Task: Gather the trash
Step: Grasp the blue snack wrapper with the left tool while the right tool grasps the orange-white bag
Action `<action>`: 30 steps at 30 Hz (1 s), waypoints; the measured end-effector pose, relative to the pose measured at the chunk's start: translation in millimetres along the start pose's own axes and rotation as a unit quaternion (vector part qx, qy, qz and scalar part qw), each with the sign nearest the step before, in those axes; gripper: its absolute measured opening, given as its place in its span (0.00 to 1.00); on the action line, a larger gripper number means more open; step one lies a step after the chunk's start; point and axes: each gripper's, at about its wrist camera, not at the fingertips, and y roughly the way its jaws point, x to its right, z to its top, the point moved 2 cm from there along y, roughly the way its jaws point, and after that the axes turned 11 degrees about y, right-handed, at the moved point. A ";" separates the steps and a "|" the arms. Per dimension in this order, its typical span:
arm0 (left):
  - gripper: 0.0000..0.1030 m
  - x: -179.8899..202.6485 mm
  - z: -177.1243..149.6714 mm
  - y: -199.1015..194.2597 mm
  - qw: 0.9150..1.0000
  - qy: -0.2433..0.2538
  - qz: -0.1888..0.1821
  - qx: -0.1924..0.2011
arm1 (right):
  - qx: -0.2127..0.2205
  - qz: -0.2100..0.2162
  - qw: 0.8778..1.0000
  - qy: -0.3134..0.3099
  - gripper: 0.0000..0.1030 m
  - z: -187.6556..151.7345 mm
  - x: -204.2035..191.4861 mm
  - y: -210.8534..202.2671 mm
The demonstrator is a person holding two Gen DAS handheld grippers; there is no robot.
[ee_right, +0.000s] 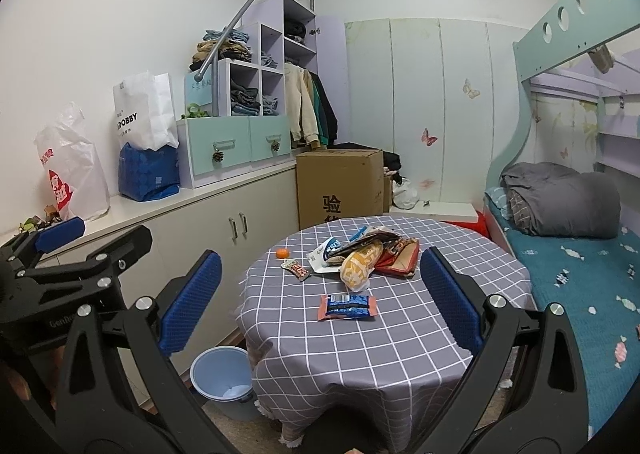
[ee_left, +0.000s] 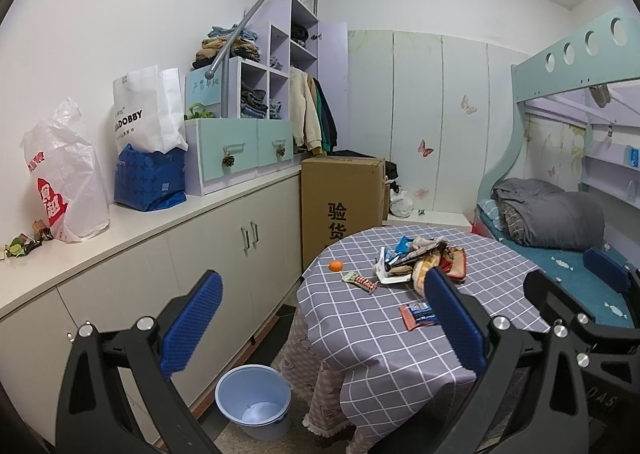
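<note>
Trash is all sitting on the round table with the grey-and-white checked cloth [ee_right: 400, 354]: a heap of crumpled snack wrappers and bags [ee_right: 372, 256] near the middle, a flat blue-and-orange foil packet [ee_right: 347, 306] lying on its own closer to the near edge, a small striped candy wrapper [ee_right: 297, 268] to the left, and a little orange cap-like thing [ee_right: 282, 253] just beyond that (could be a tangerine, too small to tell). The light blue plastic bucket [ee_right: 222, 376] is on the floor by the table's left side, so I'd guess that's the bin. Both tools are up in the air short of the table, nothing gripped: the right gripper [ee_right: 320, 302] has its blue pads spread wide, and the left gripper [ee_left: 324, 324] is spread just as wide, hanging roughly over the gap between the white cabinet [ee_left: 224, 254] and the table. If I were doing this, I'd start with the lone foil packet since it's nearest and clear of everything. It's flat on soft cloth, so come in low and at a slant, get one pad under an edge, and pinch without bunching the tablecloth. Leave the heap for later, it'll likely shed pieces if grabbed whole.
</note>
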 end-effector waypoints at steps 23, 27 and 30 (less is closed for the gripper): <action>0.96 20.5 -41.7 124.8 0.990 0.021 0.004 -0.141 | -0.093 -0.008 0.995 0.030 0.94 -39.3 44.0 110.2; 0.96 33.3 -52.7 155.0 0.987 0.012 -0.026 -0.158 | -0.113 -0.027 0.992 0.040 0.94 -48.1 68.4 135.7; 0.96 43.0 -56.0 177.9 0.984 -0.002 -0.051 -0.172 | -0.125 -0.051 0.989 0.052 0.94 -53.8 87.7 151.1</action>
